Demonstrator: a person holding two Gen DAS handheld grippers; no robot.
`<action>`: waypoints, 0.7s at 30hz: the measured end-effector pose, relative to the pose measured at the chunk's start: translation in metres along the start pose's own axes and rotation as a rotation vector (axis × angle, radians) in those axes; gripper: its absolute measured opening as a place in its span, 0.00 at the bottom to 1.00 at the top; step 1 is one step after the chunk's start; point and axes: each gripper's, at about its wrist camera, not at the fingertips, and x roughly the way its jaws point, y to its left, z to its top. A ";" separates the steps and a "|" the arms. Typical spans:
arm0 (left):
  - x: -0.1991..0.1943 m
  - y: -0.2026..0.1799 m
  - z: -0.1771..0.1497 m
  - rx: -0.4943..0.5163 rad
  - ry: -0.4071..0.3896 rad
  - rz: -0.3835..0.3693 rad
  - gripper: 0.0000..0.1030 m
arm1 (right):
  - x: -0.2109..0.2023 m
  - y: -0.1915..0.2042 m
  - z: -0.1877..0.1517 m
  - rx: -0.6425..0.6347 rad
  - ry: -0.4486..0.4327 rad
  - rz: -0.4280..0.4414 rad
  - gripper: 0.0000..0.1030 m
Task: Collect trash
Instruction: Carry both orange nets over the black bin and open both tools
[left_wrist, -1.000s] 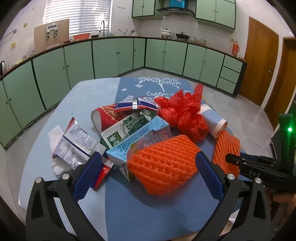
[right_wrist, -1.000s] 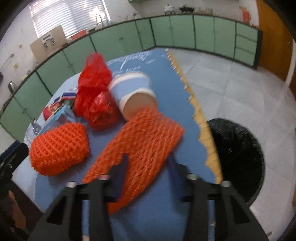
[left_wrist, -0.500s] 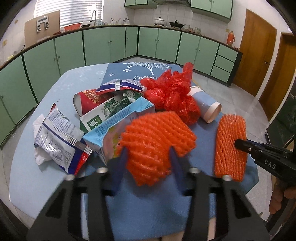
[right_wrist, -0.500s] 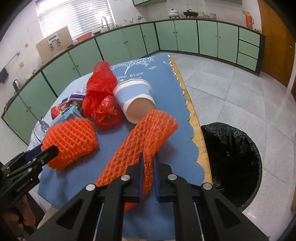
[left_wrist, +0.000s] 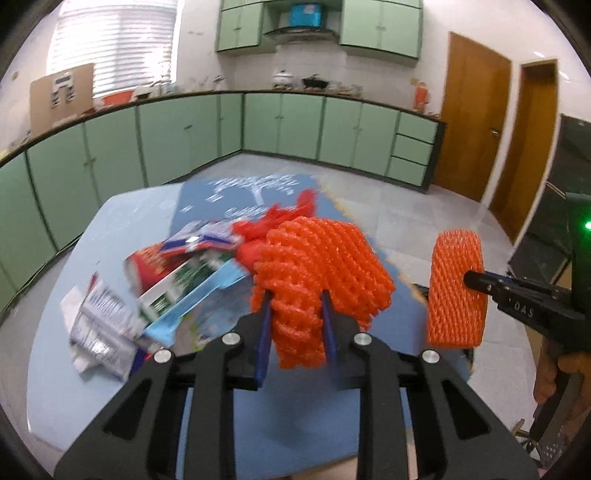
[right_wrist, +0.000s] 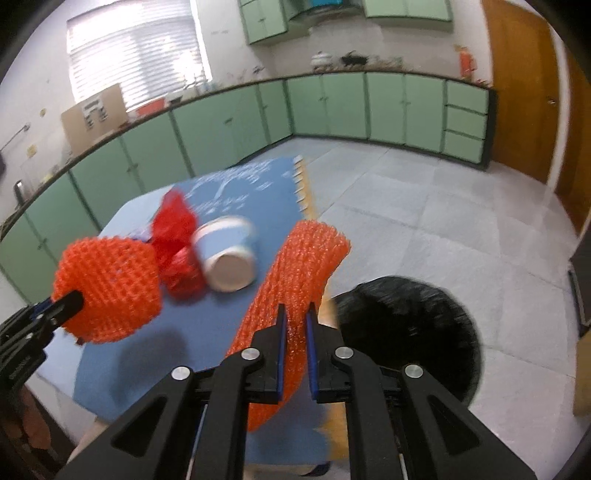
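Right gripper (right_wrist: 295, 328), under my control, is clamped on a long orange foam net (right_wrist: 299, 280), held off the table (right_wrist: 110, 369) past its right edge. Net's long axis runs away from the fingers. Black-lined bin (right_wrist: 406, 332) sits on the floor directly right and below, nearer this hand. Left gripper (left_wrist: 295, 325) is closed on a second, bulkier net (left_wrist: 317, 266) above the table's near edge, farther from the bin.

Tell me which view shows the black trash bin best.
The right wrist view. The black trash bin shows there nearly whole, open mouth up, on the floor beside the table, partly hidden by the right gripper and its orange foam net. I cannot make out the bin in the left wrist view.
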 end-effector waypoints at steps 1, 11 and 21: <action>0.003 -0.007 0.004 0.009 -0.001 -0.023 0.22 | -0.003 -0.010 0.001 0.009 -0.010 -0.022 0.09; 0.065 -0.110 0.036 0.101 0.011 -0.243 0.22 | -0.004 -0.093 0.002 0.127 -0.027 -0.189 0.09; 0.143 -0.178 0.044 0.158 0.089 -0.293 0.23 | 0.023 -0.135 -0.008 0.177 0.003 -0.263 0.10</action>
